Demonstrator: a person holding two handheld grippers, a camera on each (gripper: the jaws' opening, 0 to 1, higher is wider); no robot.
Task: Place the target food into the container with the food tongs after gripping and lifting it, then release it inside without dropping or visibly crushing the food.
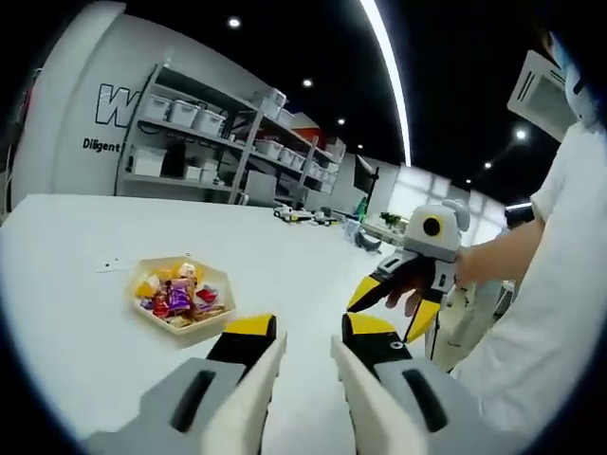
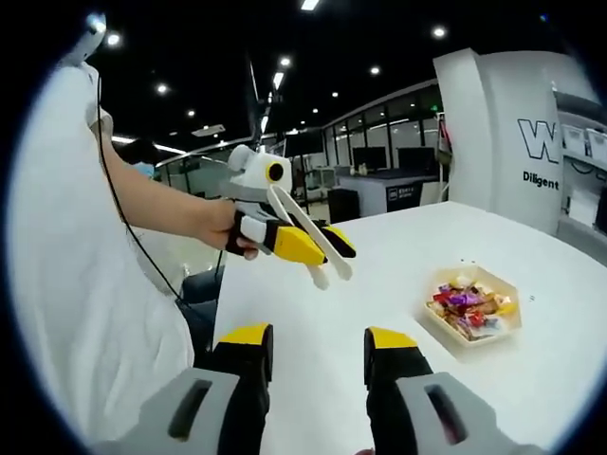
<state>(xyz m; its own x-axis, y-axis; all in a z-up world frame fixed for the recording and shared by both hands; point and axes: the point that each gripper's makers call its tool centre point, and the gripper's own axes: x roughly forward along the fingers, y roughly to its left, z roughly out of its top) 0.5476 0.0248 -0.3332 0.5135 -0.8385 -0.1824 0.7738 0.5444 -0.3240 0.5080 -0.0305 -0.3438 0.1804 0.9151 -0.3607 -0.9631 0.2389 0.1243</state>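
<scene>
A beige hexagonal tray (image 1: 221,282) (image 2: 508,327) of wrapped candies (image 1: 178,299) (image 2: 465,303) sits on the white table (image 1: 85,313) (image 2: 313,303). My left gripper (image 1: 311,327) (image 2: 321,248) is shut on white food tongs (image 1: 261,379) (image 2: 308,227), whose two arms stand apart between the yellow-tipped jaws. The tongs hang above the table, right of the tray and short of it. My right gripper (image 2: 318,336) (image 1: 394,305) is open, nothing between its jaws, and is held in a hand off the table's near edge.
A person in a white shirt (image 1: 560,313) (image 2: 76,284) stands at the table's edge. Shelves with bins (image 1: 199,123) line the wall beyond the table. Small items (image 1: 303,216) lie at the table's far end.
</scene>
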